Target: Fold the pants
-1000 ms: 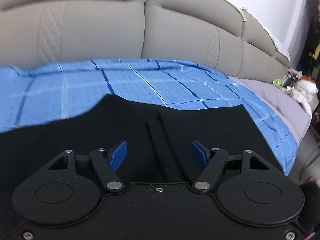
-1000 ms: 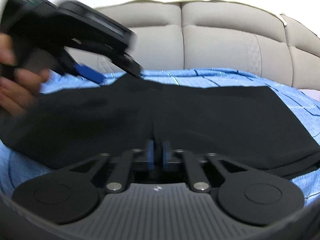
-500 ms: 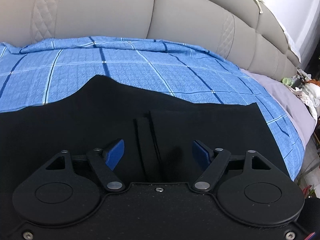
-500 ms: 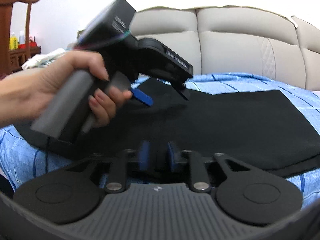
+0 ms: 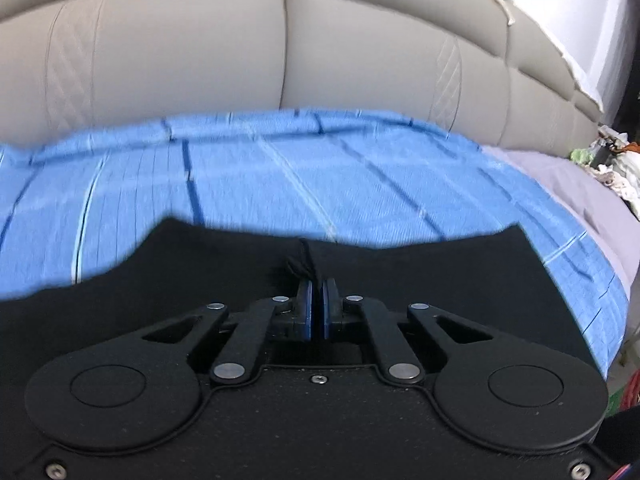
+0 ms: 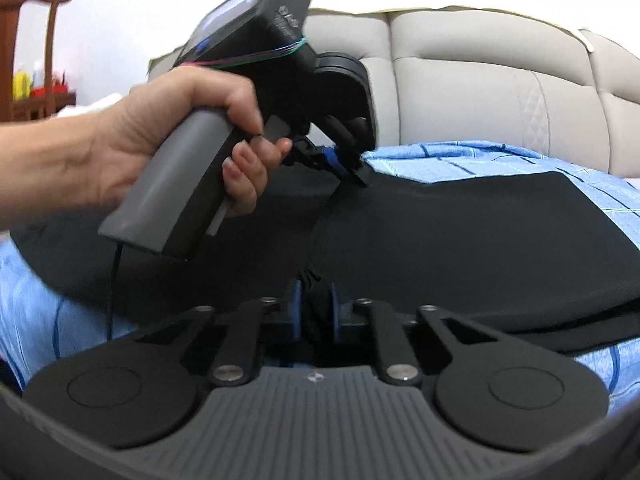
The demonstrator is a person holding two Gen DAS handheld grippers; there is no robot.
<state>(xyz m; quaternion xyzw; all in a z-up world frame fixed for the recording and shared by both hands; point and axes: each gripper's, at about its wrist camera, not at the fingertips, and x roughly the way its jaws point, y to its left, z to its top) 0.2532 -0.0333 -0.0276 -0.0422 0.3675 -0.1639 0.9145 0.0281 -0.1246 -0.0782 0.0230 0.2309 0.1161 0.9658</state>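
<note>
**Padded headboard, plaid sheet, bright white wall**

Across the top of my left view runs a beige padded headboard (image 5: 280,48), its panels split by deep seams and quilted strips. Below it I see a blue plaid sheet (image 5: 280,176), with a grey cover (image 5: 560,176) at the right edge and a blurred heap of clutter (image 5: 616,164) beyond. The white wall (image 6: 120,12) is brightly lit. At the far left of my right view stands a dark wooden chair (image 6: 24,12).
</note>
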